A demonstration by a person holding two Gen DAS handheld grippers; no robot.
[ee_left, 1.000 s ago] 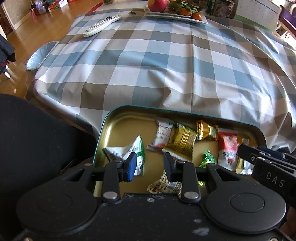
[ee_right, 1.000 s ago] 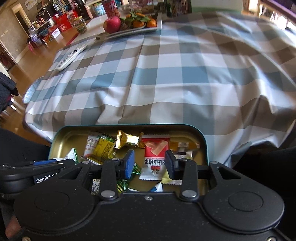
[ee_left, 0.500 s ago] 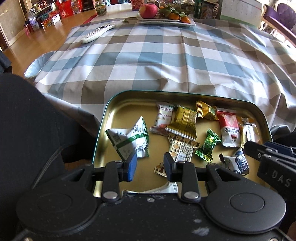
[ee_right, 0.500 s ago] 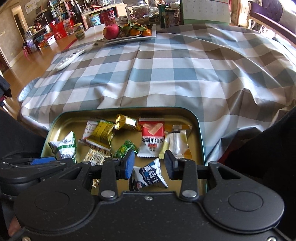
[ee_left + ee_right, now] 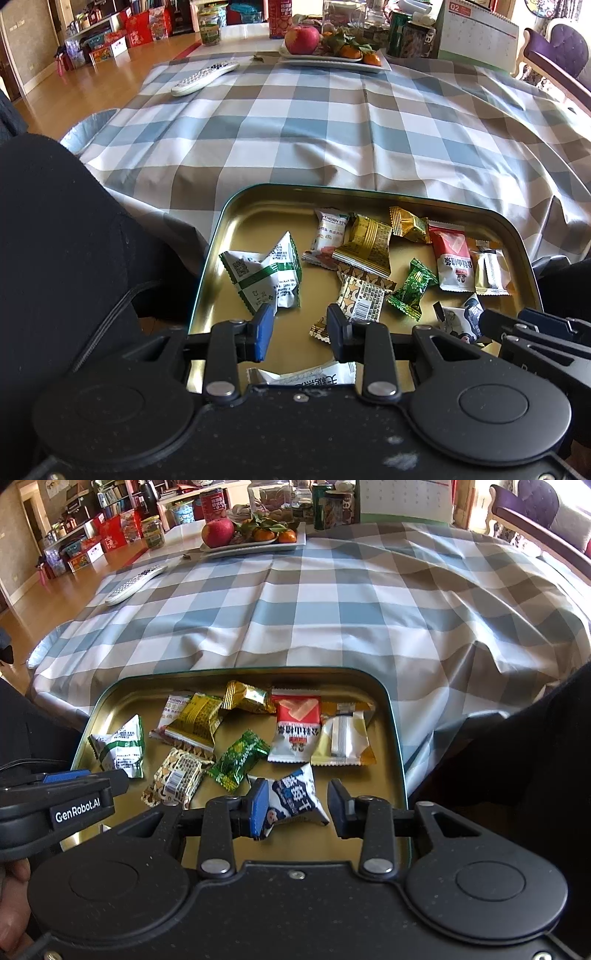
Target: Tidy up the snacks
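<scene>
both hand-held grippers (image 5: 299, 326) (image 5: 297, 805) apart, empty, over one tin (image 5: 391, 716) of eleven snack packets (image 5: 295, 723)

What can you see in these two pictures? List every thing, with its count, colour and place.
tin: one, teal rim, gold inside, at the near edge of the table
snack packets: about eleven, mixed colours (white, green, gold, red, yellow, blue), loose in the tin
tablecloth: one, blue, grey and white check, over the table
remote: one, white, far left on the cloth
plate: one, white, at the far end
apple: one, red, on the plate
oranges: a few, orange with leaves, on the plate
calendar: one, white and green, far right
dark clothing: black, either side of the tin
left claw: open, above the tin floor
right claw: open, above a blue and white packet
</scene>
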